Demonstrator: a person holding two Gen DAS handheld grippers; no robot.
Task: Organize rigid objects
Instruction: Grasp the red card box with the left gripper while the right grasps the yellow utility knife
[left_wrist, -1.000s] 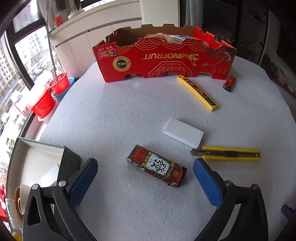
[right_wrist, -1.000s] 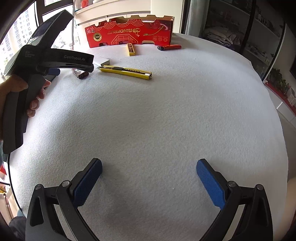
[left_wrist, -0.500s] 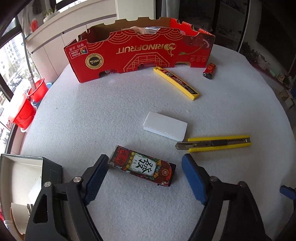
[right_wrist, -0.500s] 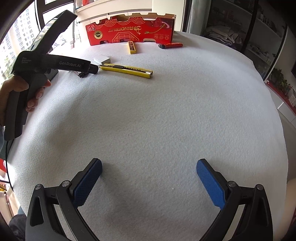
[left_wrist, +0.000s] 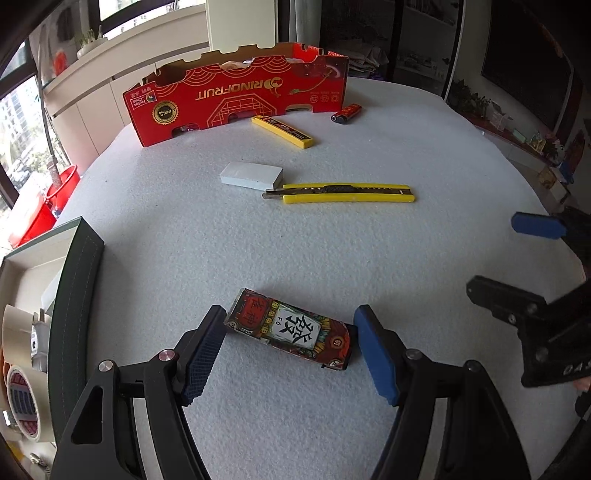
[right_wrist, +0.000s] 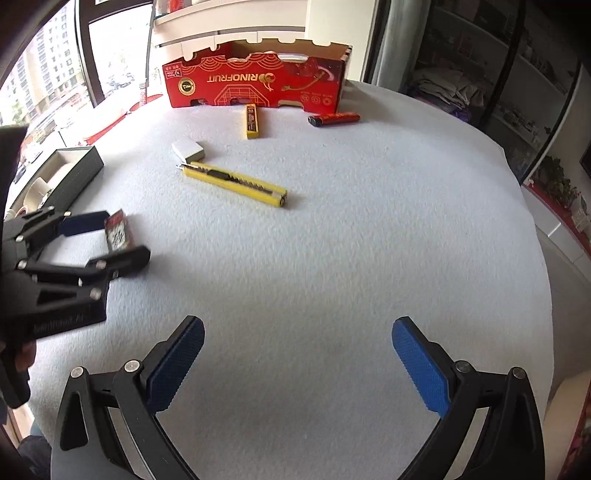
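Left gripper (left_wrist: 290, 345) clamps the patterned card box (left_wrist: 290, 328) by its 2 short ends.

Its pads touch both ends of the box, which lies flat on the white table (left_wrist: 332, 258) just beside the open green-walled tray (left_wrist: 75, 280). The right gripper (right_wrist: 295, 363) hangs with its jaws wide apart over bare table, holding nothing. The pick-up step appears in hand; next calls for lifting the box level and carrying it left over the tray wall.

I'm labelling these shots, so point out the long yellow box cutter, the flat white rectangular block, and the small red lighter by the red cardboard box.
Long yellow box cutter (left_wrist: 347, 193): left wrist view, mid-handle.
Flat white rectangular block (left_wrist: 252, 173): left wrist view, top face.
Small red lighter (right_wrist: 335, 118): right wrist view, middle of body.
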